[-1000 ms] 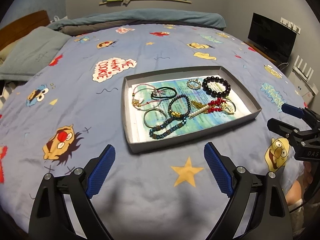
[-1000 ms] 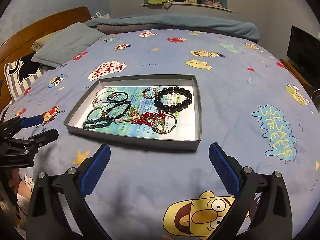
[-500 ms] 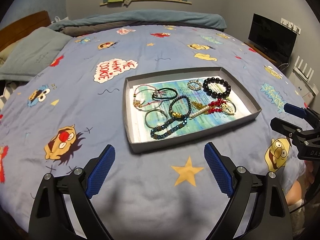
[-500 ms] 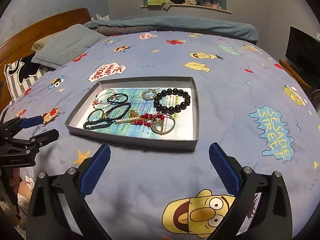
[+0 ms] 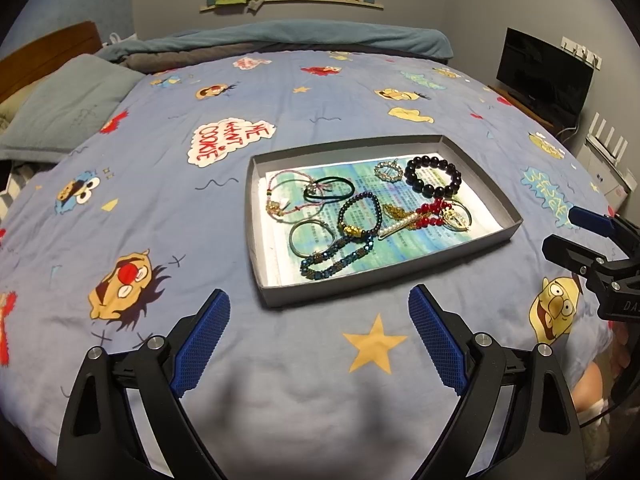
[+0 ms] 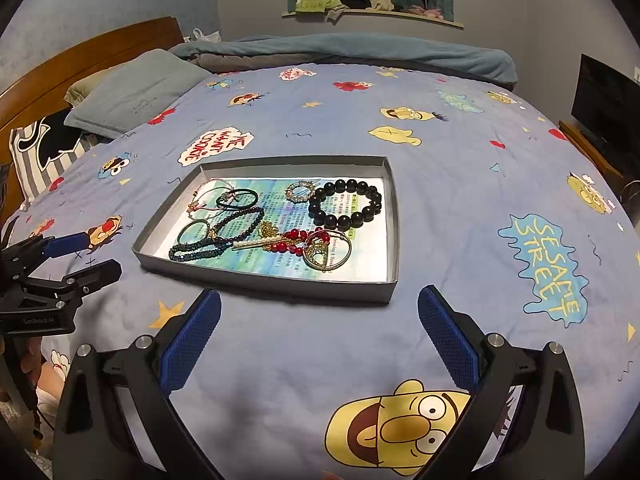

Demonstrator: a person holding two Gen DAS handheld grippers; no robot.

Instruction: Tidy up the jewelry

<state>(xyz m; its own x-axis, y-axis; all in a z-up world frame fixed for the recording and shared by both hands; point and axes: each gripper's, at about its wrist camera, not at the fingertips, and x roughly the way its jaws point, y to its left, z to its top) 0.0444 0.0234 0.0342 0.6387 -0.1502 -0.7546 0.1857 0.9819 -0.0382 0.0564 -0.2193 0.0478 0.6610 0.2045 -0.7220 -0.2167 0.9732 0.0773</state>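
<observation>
Both grippers, left (image 5: 318,344) and right (image 6: 320,336), retreated slightly from tray (image 6: 256,282).

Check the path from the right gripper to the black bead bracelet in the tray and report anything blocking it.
Only the tray's near wall lies between the open right gripper and the black bead bracelet; the gripper must clear it from above. The bracelet lies apart from the red beads, with nothing on top.

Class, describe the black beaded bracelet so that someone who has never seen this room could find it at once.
On the blue cartoon bedspread lies a shallow grey tray of jewelry. The black beaded bracelet lies near its far corner, beside a small sparkly ring-shaped piece. It alone has large, glossy, plain black beads.
</observation>
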